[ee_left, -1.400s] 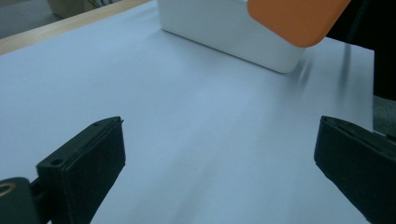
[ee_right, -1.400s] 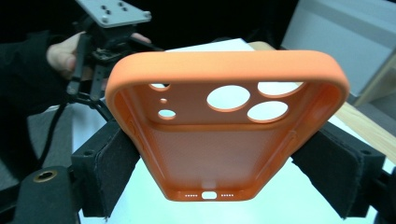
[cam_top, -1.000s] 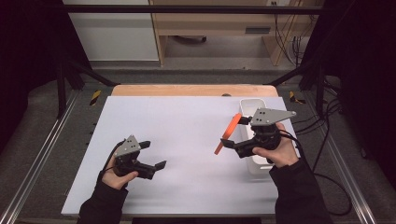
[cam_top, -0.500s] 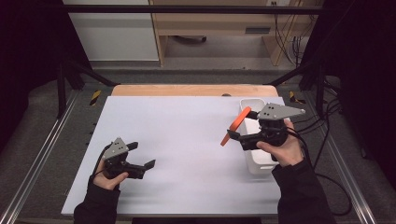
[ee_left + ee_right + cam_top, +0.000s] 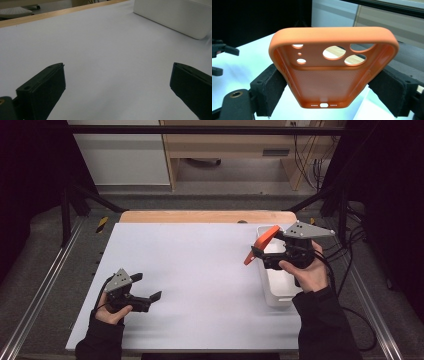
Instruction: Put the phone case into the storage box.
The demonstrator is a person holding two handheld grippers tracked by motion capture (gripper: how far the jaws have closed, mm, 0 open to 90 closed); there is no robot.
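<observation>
My worktop is a wooden table with a pale orange-brown edge along its far side, almost wholly covered by a smooth white sheet. A white rectangular plastic tub stands on that sheet near its right edge, long side running away from me.

black tools, grey plates, black sleeves
</observation>
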